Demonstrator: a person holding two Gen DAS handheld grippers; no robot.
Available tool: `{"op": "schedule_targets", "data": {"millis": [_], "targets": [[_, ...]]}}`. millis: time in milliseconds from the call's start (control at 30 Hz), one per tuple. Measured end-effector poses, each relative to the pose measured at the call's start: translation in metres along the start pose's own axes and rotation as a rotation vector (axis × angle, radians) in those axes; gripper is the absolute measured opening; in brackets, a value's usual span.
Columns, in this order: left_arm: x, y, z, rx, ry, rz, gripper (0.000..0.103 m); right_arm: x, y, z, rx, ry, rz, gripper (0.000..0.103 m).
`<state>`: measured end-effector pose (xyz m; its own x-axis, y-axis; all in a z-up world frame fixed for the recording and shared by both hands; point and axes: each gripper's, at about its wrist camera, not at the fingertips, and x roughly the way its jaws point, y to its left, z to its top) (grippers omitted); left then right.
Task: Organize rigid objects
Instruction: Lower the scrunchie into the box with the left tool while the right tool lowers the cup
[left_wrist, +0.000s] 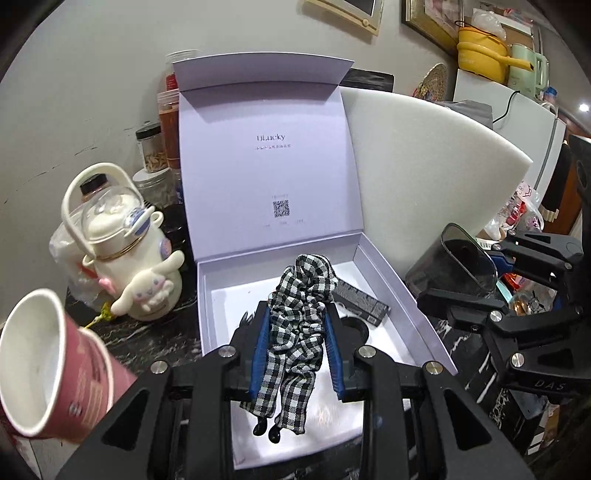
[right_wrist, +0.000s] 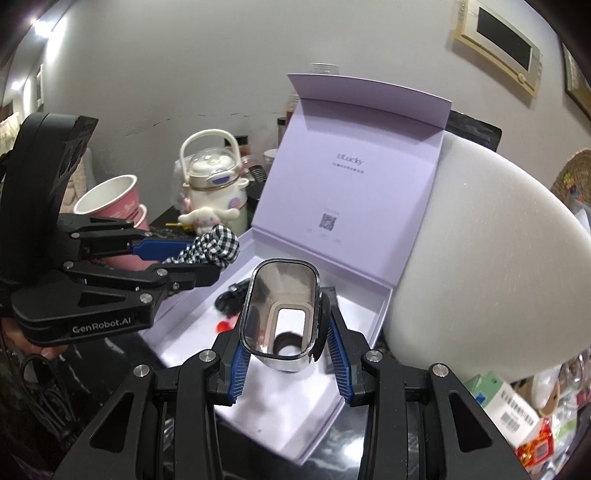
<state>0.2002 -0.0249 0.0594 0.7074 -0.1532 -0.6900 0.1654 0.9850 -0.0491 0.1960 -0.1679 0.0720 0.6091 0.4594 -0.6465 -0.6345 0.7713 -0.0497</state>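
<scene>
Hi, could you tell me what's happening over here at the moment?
A person is sorting items into an open lavender gift box using two handheld grippers. The left gripper is shut on a black-and-white checked hair accessory, held over the box. The right gripper is shut on a clear smoky container, also above the box. A dark patterned rectangular item already lies inside.

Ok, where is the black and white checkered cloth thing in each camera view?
Left wrist: checkered cloth at lower centre, in the left gripper.
Right wrist: at middle left, in that gripper's jaws.
Shared landmark: the open lilac box's lid.
</scene>
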Motion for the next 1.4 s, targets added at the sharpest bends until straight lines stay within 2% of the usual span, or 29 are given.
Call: {"op": "schedule_targets", "data": {"millis": [300,733,1033,1400], "targets": [[0.025,-0.001,0.013,0.017,0.009,0.008,0.028,0.021,-0.021,0.011,0.012,-0.002,-0.019,0.038],[0.071,0.010,0.019,0.011,0.062,0.059,0.028,0.062,-0.040,0.015,0.034,0.035,-0.017,0.038],[0.097,0.013,0.018,0.021,0.115,0.078,0.028,0.086,-0.039,0.012,0.029,0.065,0.023,0.038],[0.118,0.008,0.013,0.031,0.147,0.084,0.028,0.105,-0.038,0.004,0.024,0.126,0.014,0.038]]}}
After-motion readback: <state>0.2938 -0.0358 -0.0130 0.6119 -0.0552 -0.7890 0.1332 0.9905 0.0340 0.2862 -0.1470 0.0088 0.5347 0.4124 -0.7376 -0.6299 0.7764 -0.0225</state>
